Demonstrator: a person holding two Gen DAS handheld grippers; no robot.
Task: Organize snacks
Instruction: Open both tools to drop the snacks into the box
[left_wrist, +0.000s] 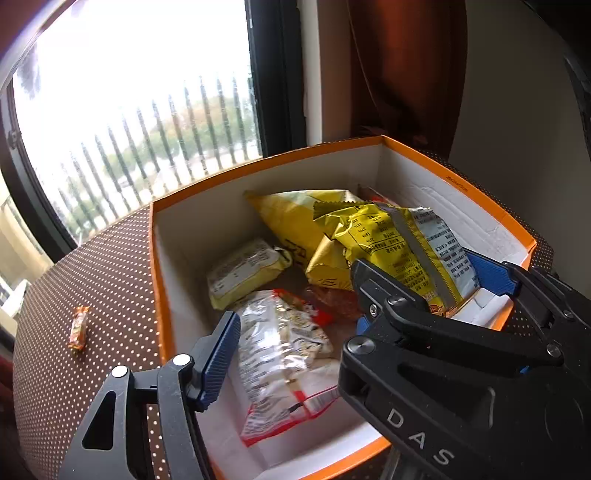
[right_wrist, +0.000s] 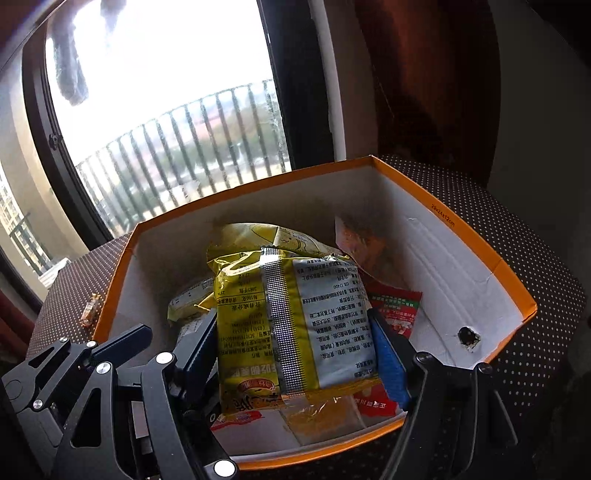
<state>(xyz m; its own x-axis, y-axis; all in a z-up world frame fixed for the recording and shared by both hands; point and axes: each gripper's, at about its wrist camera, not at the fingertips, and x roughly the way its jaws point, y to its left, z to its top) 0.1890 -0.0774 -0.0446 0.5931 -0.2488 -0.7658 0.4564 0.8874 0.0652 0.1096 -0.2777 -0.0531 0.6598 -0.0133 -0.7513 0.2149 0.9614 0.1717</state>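
Note:
An orange box (left_wrist: 157, 280) (right_wrist: 513, 280) with white inner walls holds several snack packets. My right gripper (right_wrist: 295, 350) (left_wrist: 428, 273) is shut on a yellow and grey packet (right_wrist: 295, 325) (left_wrist: 399, 247), gripping its two sides and holding it upright over the box. My left gripper (left_wrist: 295, 325) hangs open over the box's near left part, above a clear bag with red trim (left_wrist: 280, 354). Its right finger is mostly hidden behind the right gripper. A pale yellow packet (left_wrist: 243, 273) and a big yellow bag (left_wrist: 291, 214) lie deeper in the box.
A small orange candy (left_wrist: 78, 328) (right_wrist: 90, 310) lies on the brown dotted tablecloth (left_wrist: 92, 277) left of the box. A red packet (right_wrist: 397, 310) sits by the box's right wall. A window with railing fills the back left, a dark curtain (left_wrist: 406, 66) the back right.

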